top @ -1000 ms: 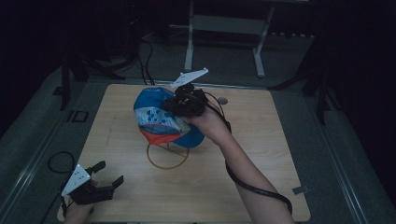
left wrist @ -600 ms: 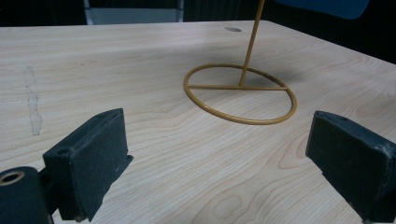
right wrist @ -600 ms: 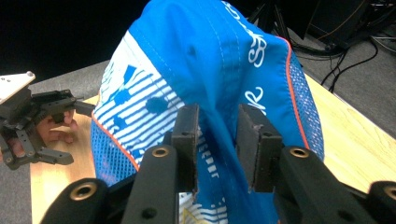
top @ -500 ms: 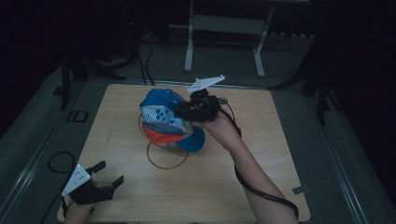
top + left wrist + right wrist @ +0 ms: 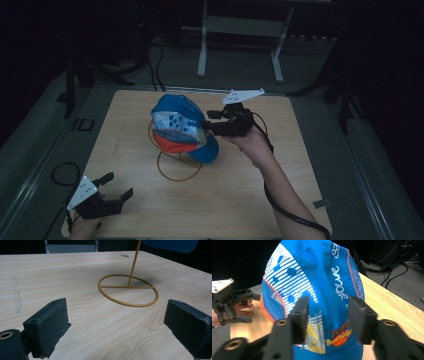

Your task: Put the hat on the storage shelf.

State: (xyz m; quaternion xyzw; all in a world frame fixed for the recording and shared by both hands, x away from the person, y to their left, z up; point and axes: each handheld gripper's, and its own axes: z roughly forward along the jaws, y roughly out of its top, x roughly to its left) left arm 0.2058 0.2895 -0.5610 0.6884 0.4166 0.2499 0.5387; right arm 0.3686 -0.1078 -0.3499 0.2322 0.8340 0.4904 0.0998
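Blue cap [image 5: 177,127] sits on gold wire stand [image 5: 178,165] mid-worktop [image 5: 280,200]. Right tool [image 5: 209,125] at cap's right side, jaws parted, nothing gripped; its own view shows orange lettering. Left tool [image 5: 116,186] near-left, jaws wide apart, empty.

Cap [image 5: 322,290]: white lettering on crown, orange word w/ basketball—neither clearly legible.

From my station I log: the cap [image 5: 319,290] cut off at the right gripper view's bottom edge and hiding the top of the wire stand [image 5: 175,162], its blue brim [image 5: 170,244] cropped by the left gripper view's top edge, and its small printed lettering too blurred to read.
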